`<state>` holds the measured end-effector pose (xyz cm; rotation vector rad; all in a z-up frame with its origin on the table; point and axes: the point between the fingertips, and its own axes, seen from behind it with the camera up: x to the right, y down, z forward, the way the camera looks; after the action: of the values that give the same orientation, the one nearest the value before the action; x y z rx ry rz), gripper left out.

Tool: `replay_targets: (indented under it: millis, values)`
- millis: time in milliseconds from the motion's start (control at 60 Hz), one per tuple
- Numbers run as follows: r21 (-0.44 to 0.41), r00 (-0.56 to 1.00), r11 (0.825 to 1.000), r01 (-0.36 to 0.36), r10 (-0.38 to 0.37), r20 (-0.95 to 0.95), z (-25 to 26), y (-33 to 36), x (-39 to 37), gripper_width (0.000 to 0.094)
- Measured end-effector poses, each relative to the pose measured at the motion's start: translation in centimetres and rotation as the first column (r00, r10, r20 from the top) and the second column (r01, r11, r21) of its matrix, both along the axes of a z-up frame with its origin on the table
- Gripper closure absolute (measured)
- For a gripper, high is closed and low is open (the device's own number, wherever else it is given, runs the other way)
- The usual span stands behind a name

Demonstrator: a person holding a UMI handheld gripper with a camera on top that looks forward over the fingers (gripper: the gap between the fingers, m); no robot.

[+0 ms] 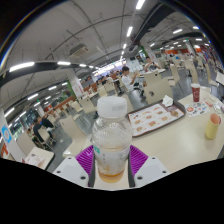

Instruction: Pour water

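Bottle point(111, 140) stands upright right between the gripper point(111, 160) fingers, purple pads point(86, 155) pinching its sides, white cap up, yellow cup point(213, 126) off to the right.

No text, label, brand or sign can be read.

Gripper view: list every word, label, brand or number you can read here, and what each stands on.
None can be read.
Bottle between the gripper fingers: no label visible.
Printed sheet on the table: pictures and print too small to read.
Red-and-white cup beyond it: markings blurred.
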<state>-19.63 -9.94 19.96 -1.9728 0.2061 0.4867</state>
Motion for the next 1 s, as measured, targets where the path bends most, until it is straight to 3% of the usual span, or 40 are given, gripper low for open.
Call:
replay_targets:
  millis: [233, 367, 550, 817, 1000]
  values:
    - [0.019, 0.943, 0.998, 0.061, -0.051, -0.330, 6.0, 0.4, 12.1, 0.0487]
    - [-0.041, 0.807, 0.995, 0.086, -0.094, -0.583, 6.4, 0.8, 19.3, 0.0489]
    - [-0.173, 0.555, 0.980, 0.101, -0.200, -0.808, 1.9, 2.5, 27.5, 0.0490]
    - [-0.303, 0.128, 0.952, 0.029, -0.305, -0.944, -2.7, 4.1, 32.5, 0.0491]
    - [-0.332, 0.091, 0.943, -0.011, -0.330, -0.940, -3.3, 4.0, 32.8, 0.0491]
